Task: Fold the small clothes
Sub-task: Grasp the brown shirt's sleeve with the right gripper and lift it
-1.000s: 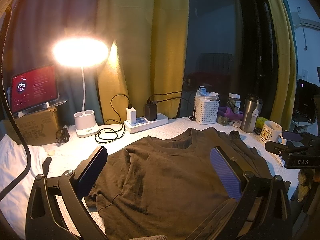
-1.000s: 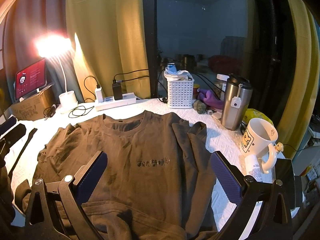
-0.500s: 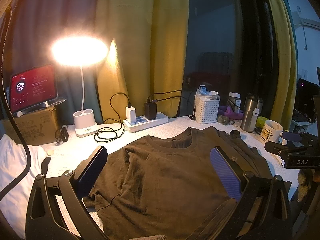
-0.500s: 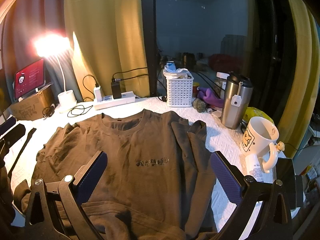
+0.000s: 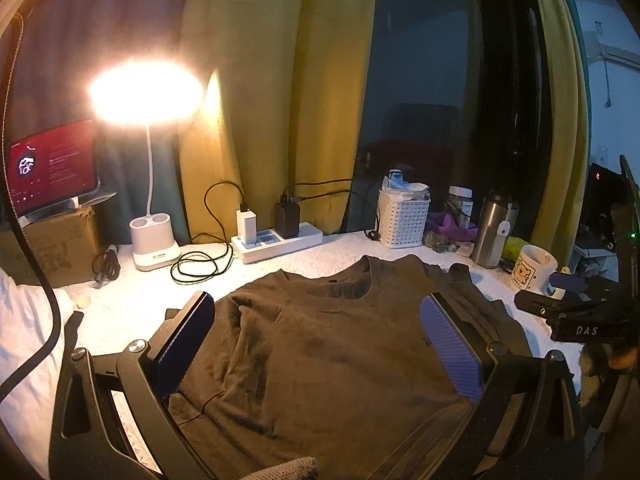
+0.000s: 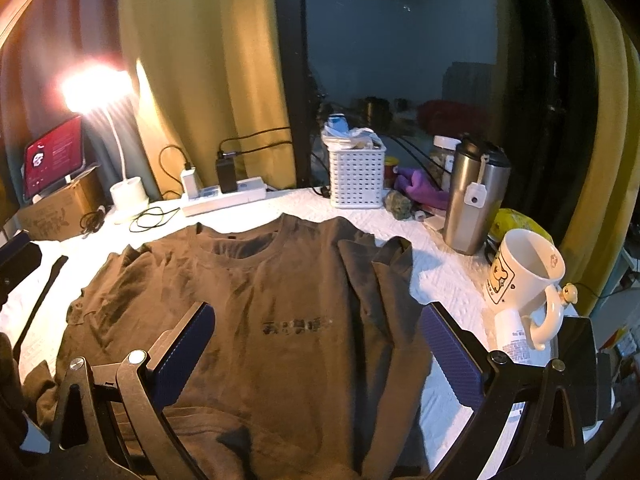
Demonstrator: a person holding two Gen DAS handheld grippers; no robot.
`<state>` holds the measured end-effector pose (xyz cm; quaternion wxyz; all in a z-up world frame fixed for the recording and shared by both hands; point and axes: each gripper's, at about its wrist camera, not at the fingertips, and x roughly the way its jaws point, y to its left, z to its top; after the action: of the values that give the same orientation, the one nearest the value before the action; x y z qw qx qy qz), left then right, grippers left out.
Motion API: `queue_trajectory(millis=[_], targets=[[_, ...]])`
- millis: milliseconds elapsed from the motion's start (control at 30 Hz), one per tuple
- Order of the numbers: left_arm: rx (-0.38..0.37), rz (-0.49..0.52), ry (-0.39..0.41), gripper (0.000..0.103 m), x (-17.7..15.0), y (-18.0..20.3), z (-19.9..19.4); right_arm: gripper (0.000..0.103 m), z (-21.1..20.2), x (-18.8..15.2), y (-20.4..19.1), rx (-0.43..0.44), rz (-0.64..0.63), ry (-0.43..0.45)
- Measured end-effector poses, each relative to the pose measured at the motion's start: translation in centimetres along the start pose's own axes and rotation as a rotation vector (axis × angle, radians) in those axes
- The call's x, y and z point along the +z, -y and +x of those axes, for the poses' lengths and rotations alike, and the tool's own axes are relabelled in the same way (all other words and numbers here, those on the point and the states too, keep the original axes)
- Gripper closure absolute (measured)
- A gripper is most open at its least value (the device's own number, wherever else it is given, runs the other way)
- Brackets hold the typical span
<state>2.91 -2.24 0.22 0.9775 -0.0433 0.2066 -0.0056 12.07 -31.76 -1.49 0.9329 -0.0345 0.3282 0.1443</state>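
A brown T-shirt [image 5: 320,344] lies face up on the white table cover, collar toward the window. Its dark chest print [image 6: 298,326] shows in the right wrist view. The shirt's right sleeve [image 6: 380,264] is folded inward over the body, and the left sleeve [image 6: 108,280] lies rumpled. My left gripper [image 5: 316,344] hovers open above the shirt's left half with nothing between its blue pads. My right gripper [image 6: 316,348] hovers open above the chest, also holding nothing. The right gripper's body [image 5: 576,320] shows at the right edge of the left wrist view.
Along the back stand a lit desk lamp [image 5: 154,240], a power strip [image 5: 278,240] with cables, a white basket [image 6: 356,178], a steel tumbler [image 6: 474,200] and a white mug [image 6: 524,276]. A tablet sits on a cardboard box [image 5: 56,244] at left. White cloth [image 5: 24,344] lies beside the shirt.
Both grippers stay open and almost still over the shirt. The views shift only slightly. The shirt has not moved.
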Motion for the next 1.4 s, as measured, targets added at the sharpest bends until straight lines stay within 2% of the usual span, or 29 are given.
queue_trajectory(millis=[300, 567, 667, 733, 800, 1033, 1067, 1100, 1133, 1167, 1233, 1267, 1400], targets=[[0.087, -0.01, -0.082, 0.001, 0.0, 0.3, 3.0, 0.0, 3.2, 0.0, 6.4, -0.07, 0.08, -0.044], [0.111, -0.033, -0.161, 0.001, -0.5, 0.8, 6.3, 0.001, 7.9, 0.0, 9.9, -0.042, 0.091, -0.1], [0.119, -0.031, -0.184, 0.001, -0.5, 1.2, 7.4, 0.014, 10.0, 0.3, 10.7, -0.017, 0.091, -0.131], [0.124, -0.029, -0.197, 0.001, -0.5, 1.4, 8.1, 0.019, 11.2, 0.5, 10.8, -0.006, 0.08, -0.147], [0.128, -0.029, -0.208, 0.001, -0.5, 1.4, 8.6, 0.03, 12.6, 0.9, 11.0, 0.025, 0.073, -0.162], [0.146, -0.031, -0.246, 0.001, -0.8, 1.3, 10.2, 0.041, 17.2, 1.8, 10.9, 0.14, 0.049, -0.226], [0.149, -0.034, -0.253, 0.001, -0.8, 1.1, 10.5, 0.055, 18.1, 1.9, 10.8, 0.152, 0.047, -0.248], [0.153, -0.036, -0.259, 0.001, -0.9, 0.9, 10.7, 0.064, 18.5, 1.8, 10.7, 0.159, 0.046, -0.261], [0.155, -0.038, -0.264, 0.001, -0.9, 0.8, 10.9, 0.065, 19.0, 1.8, 10.6, 0.164, 0.044, -0.277], [0.156, -0.041, -0.269, 0.001, -0.9, 0.7, 11.2, 0.067, 19.3, 1.7, 10.4, 0.162, 0.034, -0.281], [0.155, -0.045, -0.277, 0.001, -0.9, 0.5, 11.7, 0.079, 19.2, 1.7, 10.2, 0.15, 0.013, -0.28], [0.153, -0.046, -0.281, 0.001, -0.9, 0.4, 11.9, 0.092, 19.2, 1.7, 10.3, 0.137, 0.01, -0.278], [0.143, -0.042, -0.286, 0.001, -0.8, 0.2, 12.5, 0.098, 18.2, 1.7, 11.5, 0.069, 0.028, -0.271]])
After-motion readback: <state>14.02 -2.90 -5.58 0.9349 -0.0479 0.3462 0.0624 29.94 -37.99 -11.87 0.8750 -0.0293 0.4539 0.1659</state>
